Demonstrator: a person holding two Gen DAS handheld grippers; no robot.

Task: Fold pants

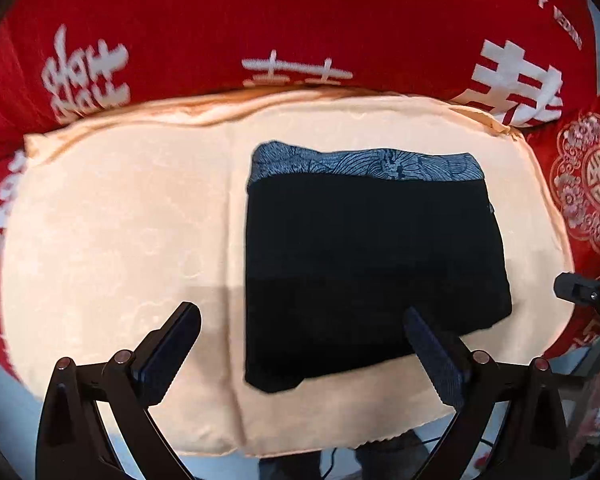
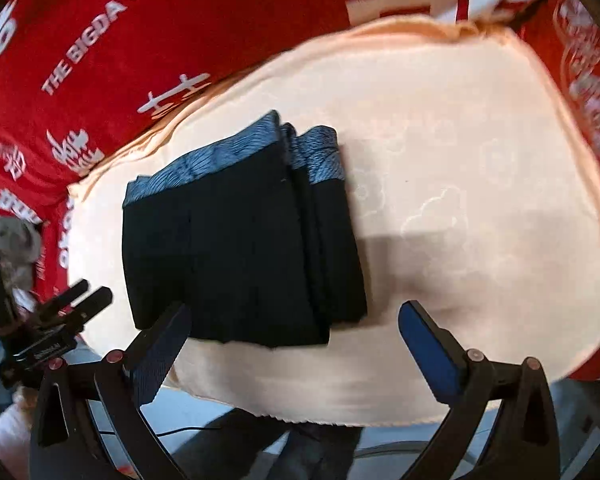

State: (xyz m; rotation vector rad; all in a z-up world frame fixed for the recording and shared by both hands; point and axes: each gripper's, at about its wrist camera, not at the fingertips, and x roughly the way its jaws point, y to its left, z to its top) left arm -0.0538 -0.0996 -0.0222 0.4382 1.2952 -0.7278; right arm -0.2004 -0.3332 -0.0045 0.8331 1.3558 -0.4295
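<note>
A: Where are the pants (image 1: 364,264) to be found?

B: They are seen lying folded into a compact dark rectangle on the cream cloth (image 1: 120,220), which is spread over a red cover (image 1: 220,24) printed with white characters and English lettering. A band of blue-grey patterned fabric is shown along the far edge of the bundle.

A: Is the fold seen from the other side as well?

B: Yes. In the right wrist view the pants (image 2: 236,248) are shown as stacked layers, with the layered edges exposed on the side towards the bare cream cloth (image 2: 480,200). The patterned band is again at the far end, nearest the red cover (image 2: 160,32).

A: How are the tongs held?

B: The left gripper (image 1: 300,344) is spread wide and nothing is held in it. One finger is seen over the bare cloth and the other in front of the near part of the pants; whether the fabric is touched cannot be told.

A: And the right one?

B: The right gripper (image 2: 296,340) is likewise spread wide and nothing is gripped. One finger overlaps the near corner of the pants in the picture, the other is set over the bare cloth. In that view the left gripper (image 2: 80,300) is also visible, just beside the cloth's edge.
</note>
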